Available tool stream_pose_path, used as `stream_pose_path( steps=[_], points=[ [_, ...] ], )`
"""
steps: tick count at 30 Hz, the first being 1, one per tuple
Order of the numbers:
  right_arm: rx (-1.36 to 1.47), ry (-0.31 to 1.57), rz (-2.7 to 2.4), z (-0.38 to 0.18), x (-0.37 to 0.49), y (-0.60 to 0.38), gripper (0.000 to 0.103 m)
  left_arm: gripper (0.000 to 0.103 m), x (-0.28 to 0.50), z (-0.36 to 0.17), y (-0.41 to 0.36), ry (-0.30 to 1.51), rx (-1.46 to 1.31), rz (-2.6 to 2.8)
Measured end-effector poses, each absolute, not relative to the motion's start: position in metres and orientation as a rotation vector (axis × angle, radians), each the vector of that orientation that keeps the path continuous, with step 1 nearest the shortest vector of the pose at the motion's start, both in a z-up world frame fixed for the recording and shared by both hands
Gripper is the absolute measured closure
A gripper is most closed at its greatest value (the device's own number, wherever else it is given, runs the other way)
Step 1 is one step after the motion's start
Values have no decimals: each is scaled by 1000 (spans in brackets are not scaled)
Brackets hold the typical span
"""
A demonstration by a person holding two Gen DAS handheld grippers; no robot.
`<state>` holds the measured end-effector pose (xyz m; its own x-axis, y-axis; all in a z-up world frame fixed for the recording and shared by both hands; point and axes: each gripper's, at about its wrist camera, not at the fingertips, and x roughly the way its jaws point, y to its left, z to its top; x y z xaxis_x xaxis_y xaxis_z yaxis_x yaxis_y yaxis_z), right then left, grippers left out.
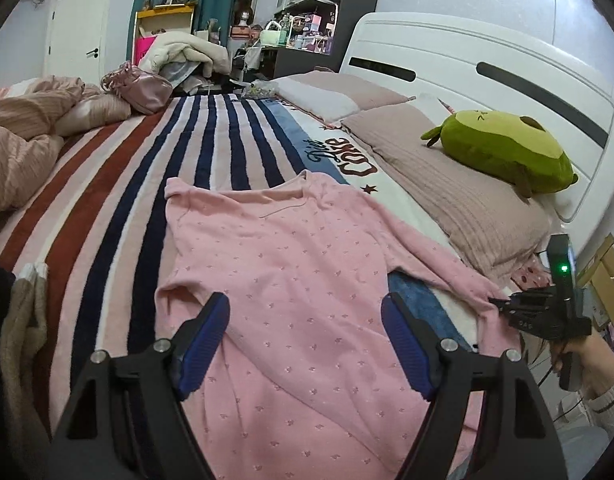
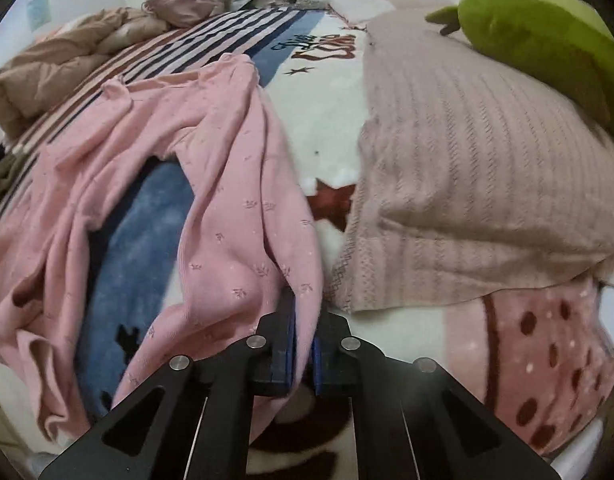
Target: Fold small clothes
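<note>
You have one pink top (image 1: 291, 264) in front of you, lying on the striped blanket (image 1: 119, 184) that covers the bed, its neckline toward the far end and one long sleeve (image 1: 439, 264) stretched out to your right. Your left gripper (image 1: 307, 344) hangs over the near part of the top with its two blue pads (image 1: 205, 344) spread wide apart; nothing is between them but the cloth lying below. Your right gripper (image 2: 304, 354) has its two fingers pressed together on the end of that sleeve (image 2: 243, 216), the pink cloth caught between the blue pads and lifted so that it drapes back toward the body of the top. From the left view, the right gripper (image 1: 503, 303) sits at the sleeve's tip, with your hand (image 1: 587, 354) on its handle. Two pillows (image 1: 451, 184) lie along the white headboard (image 1: 487, 56), one beside the other, and one green plush toy (image 1: 503, 148) rests on the nearer pillow. One crumpled beige quilt (image 1: 23, 136) and one pink bag (image 1: 141, 84) lie at the far left of the bed.
</note>
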<state>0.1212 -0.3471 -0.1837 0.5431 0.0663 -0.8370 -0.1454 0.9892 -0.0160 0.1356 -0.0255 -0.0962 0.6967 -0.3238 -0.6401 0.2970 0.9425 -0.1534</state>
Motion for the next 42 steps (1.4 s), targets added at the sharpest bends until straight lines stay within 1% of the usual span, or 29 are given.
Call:
stream_pose_path(
  steps=[2, 4, 6, 8, 9, 10, 13, 14, 15, 16, 17, 18, 20, 21, 22, 23, 24, 25, 28, 31, 33, 34, 35, 36, 37, 42],
  points=[
    [-175, 956, 71, -179, 115, -348, 102, 28, 136, -99, -27, 725, -35, -343],
    [-208, 919, 38, -170, 111, -349, 98, 28, 138, -102, -27, 732, -42, -351],
    [-189, 905, 72, -162, 107, -346, 89, 28, 138, -102, -25, 732, -48, -351],
    [-196, 853, 106, -147, 99, -336, 64, 28, 137, -101, -22, 725, -52, -349],
    [-205, 806, 111, -137, 92, -329, 61, 28, 137, -101, -21, 722, -56, -351],
    [-203, 768, 113, -128, 86, -324, 60, 28, 136, -100, -19, 718, -62, -357],
    [-130, 727, 206, -112, 82, -313, 60, 28, 133, -99, -16, 714, -71, -367],
    [-108, 755, 276, -111, 83, -306, 68, 28, 132, -98, -15, 711, -73, -373],
    [-100, 794, 339, -116, 88, -299, 79, 28, 131, -98, -15, 709, -74, -378],
    [-100, 839, 384, -124, 92, -291, 103, 28, 129, -97, -14, 706, -77, -382],
    [-105, 869, 399, -130, 96, -285, 103, 28, 128, -97, -12, 705, -79, -385],
    [-109, 897, 425, -140, 99, -277, 99, 28, 128, -97, -11, 704, -82, -387],
    [-92, 925, 490, -155, 109, -265, 99, 28, 126, -98, -10, 702, -89, -392],
    [-18, 942, 544, -162, 116, -262, 99, 28, 126, -98, -9, 703, -93, -393],
    [45, 947, 569, -165, 121, -262, 85, 28, 125, -98, -8, 703, -97, -394],
    [117, 948, 590, -168, 126, -262, 60, 28, 125, -98, -7, 702, -98, -393],
    [163, 936, 592, -169, 129, -261, 51, 28, 124, -97, -6, 701, -97, -390],
    [164, 921, 583, -169, 131, -258, 48, 28, 123, -97, -3, 697, -96, -385],
    [55, 946, 562, -171, 136, -241, 49, 28, 124, -98, 3, 696, -103, -375],
    [49, 973, 554, -178, 139, -234, 55, 28, 127, -101, 9, 703, -128, -378],
    [83, 985, 563, -181, 144, -234, 62, 28, 128, -103, 12, 706, -134, -378],
    [105, 991, 571, -183, 147, -233, 70, 28, 128, -103, 12, 706, -133, -378],
    [120, 999, 576, -185, 152, -233, 82, 28, 128, -104, 12, 706, -133, -378],
    [121, 1001, 576, -187, 154, -231, 91, 28, 128, -103, 12, 707, -135, -378],
    [116, 996, 583, -187, 154, -228, 95, 28, 128, -104, 12, 708, -137, -377],
    [42, 932, 490, -177, 142, -231, 97, 28, 129, -105, 15, 707, -145, -380]
  ],
)
